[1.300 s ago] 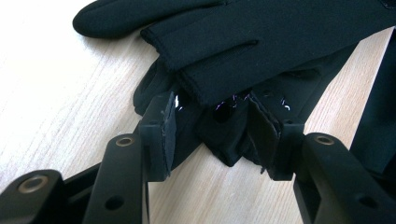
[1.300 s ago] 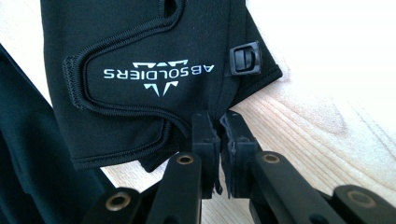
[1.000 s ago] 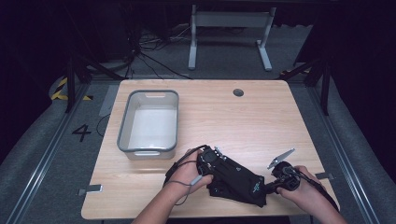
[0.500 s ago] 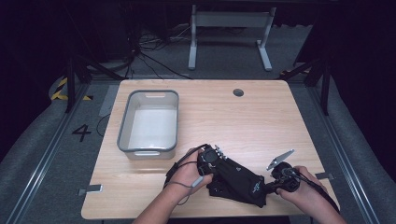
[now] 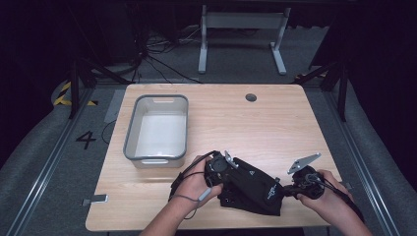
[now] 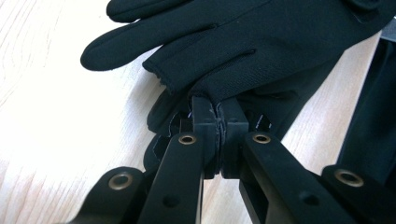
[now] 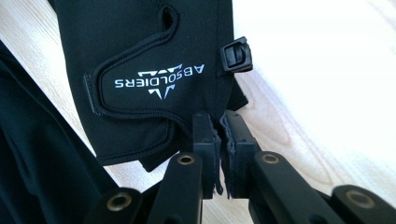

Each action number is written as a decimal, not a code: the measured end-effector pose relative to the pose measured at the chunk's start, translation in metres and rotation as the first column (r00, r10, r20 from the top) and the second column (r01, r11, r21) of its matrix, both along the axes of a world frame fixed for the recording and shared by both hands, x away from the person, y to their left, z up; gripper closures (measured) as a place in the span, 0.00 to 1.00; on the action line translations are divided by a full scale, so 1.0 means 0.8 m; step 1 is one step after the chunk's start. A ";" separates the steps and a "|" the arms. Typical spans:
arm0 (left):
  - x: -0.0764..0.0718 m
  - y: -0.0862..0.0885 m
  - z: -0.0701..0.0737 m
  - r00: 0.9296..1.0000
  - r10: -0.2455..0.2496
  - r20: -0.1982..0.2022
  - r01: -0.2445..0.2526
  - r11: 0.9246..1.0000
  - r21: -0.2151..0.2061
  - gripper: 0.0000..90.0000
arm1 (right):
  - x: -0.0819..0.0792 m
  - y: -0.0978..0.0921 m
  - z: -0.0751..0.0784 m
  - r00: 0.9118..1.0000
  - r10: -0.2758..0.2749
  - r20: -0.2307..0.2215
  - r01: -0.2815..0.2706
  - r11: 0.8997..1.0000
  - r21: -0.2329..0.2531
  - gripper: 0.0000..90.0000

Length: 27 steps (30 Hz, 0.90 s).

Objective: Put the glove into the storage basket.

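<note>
Black gloves [image 5: 251, 189] near table [image 5: 275, 123] edge, grey bin [image 5: 157, 129] beyond

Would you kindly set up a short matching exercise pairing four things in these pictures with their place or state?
Things:
1. black glove
2. grey bin
3. left gripper
4. right gripper

Places or states:
A. shut on the glove's cuff edge, beside the printed logo
B. on the table's left half, nothing inside
C. shut on the glove's finger end
D. stretched between the two grippers at the near edge

Pairs: 1-D, 2-B, 3-C, 4-A
</note>
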<state>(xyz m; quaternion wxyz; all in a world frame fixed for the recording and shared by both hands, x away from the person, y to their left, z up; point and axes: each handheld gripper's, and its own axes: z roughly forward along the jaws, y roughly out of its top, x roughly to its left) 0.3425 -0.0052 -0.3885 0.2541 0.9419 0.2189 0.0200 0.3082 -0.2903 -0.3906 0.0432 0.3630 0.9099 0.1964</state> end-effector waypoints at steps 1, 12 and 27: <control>0.000 0.000 0.000 1.000 0.000 0.000 0.000 1.000 0.000 0.98 | 0.000 0.000 0.002 1.000 0.003 0.007 -0.003 1.000 0.001 0.95; -0.017 0.009 0.008 1.000 0.004 0.000 -0.004 1.000 0.013 0.98 | 0.010 0.007 0.010 0.998 0.044 0.047 -0.044 0.999 -0.015 0.95; -0.033 0.012 0.003 0.999 -0.011 -0.036 0.014 0.998 0.062 0.98 | 0.026 0.019 0.009 0.995 0.090 0.040 -0.088 0.996 -0.027 0.95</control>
